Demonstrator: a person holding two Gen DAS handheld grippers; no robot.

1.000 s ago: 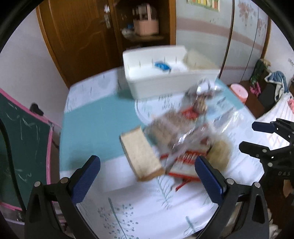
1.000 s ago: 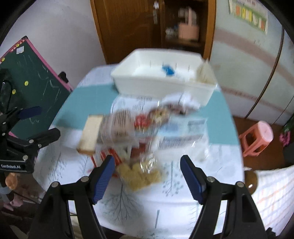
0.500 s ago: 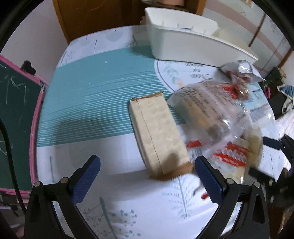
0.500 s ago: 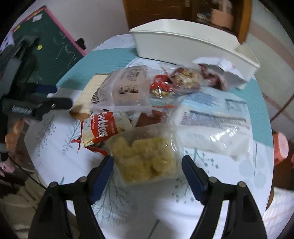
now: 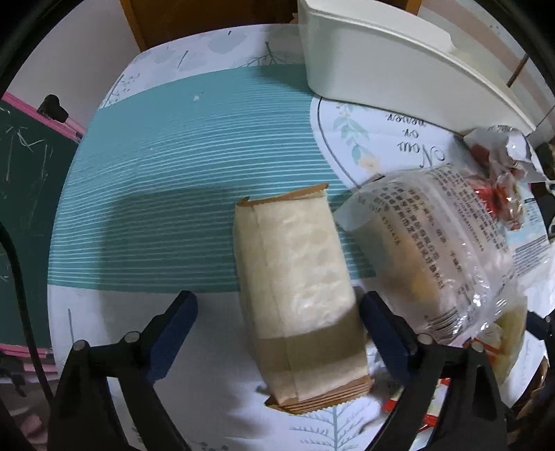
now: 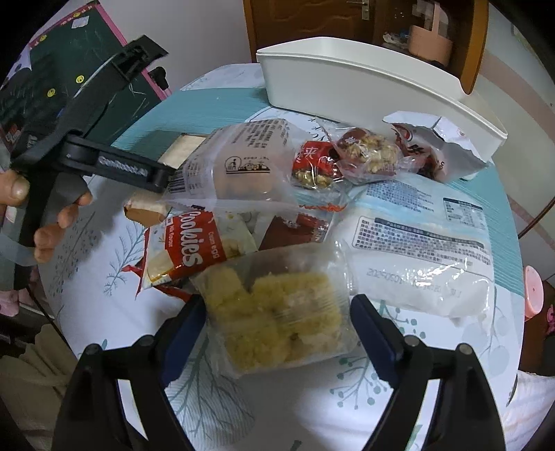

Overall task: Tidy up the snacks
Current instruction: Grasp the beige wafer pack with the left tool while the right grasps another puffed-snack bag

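a long tan paper-wrapped biscuit pack, flat and rectangular with a darker brown band at its near end, lies on the round table's printed cloth, which has a ribbed teal stripe across white fabric with leaf drawings. just right of it sits a crinkly clear plastic bag with black print, and past that a torn silvery wrapper. a smooth white plastic rectangular bin stands at the far side of the table. a green chalkboard with a pink frame leans at the left, and a brown wooden door closes the far wall.

in the right wrist view a clear bag of lumpy yellow puffs lies nearest, with a red and white cookies packet to its left and a pale blue and white soft pouch to its right.

the left gripper stands wide apart, straddling the near end of the biscuit pack; its right finger seems to touch the pack's edge, though blur hides this. the right gripper is also spread, its fingers flanking the puff bag without squeezing it.
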